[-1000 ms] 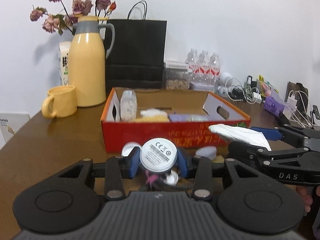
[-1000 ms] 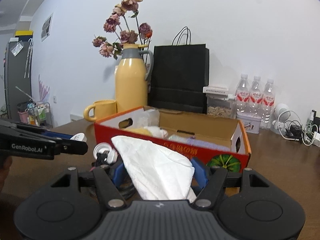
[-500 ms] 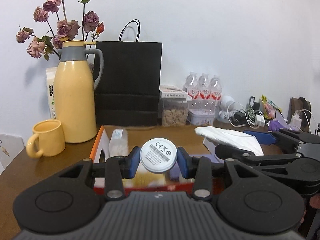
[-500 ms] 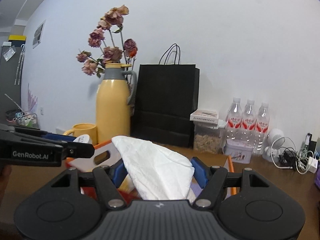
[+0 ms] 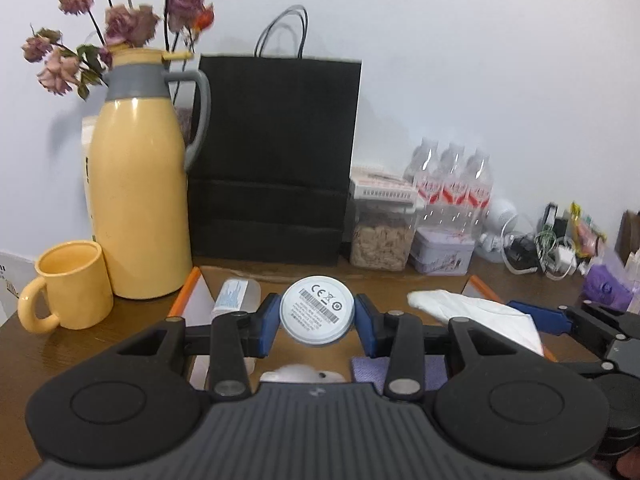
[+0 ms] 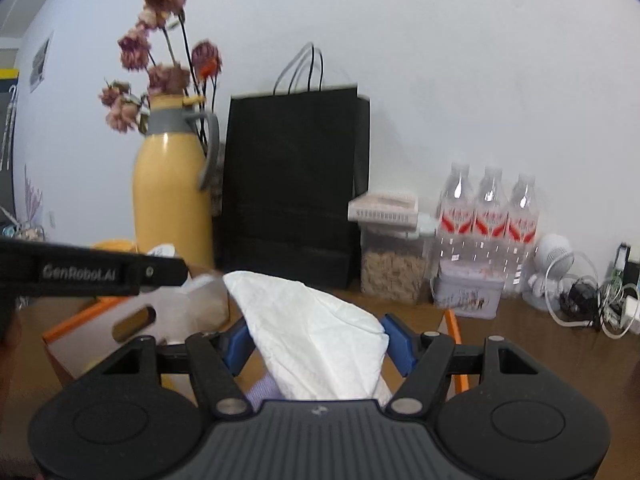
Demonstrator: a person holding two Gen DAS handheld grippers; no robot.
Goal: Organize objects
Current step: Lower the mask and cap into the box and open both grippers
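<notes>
A plain white wall (image 5: 460, 60) rises directly behind the brown wooden table (image 5: 132, 320), evenly lit. In the right wrist view, far left of the wall, a small framed picture (image 6: 40, 62) hangs beside a dark cabinet edge.

The round white plastic disc (image 5: 317, 310) is showing a printed label facing me, with a barcode, a "CE" mark and a crossed-out bin sign; the fine print under them is staying too small to read. The black arm of the left gripper (image 6: 92, 273) is carrying raised lettering reading "GenRobot.AI". The red-and-white labels on the three clear plastic water bottles (image 6: 488, 216) are blurring beyond reading.
</notes>
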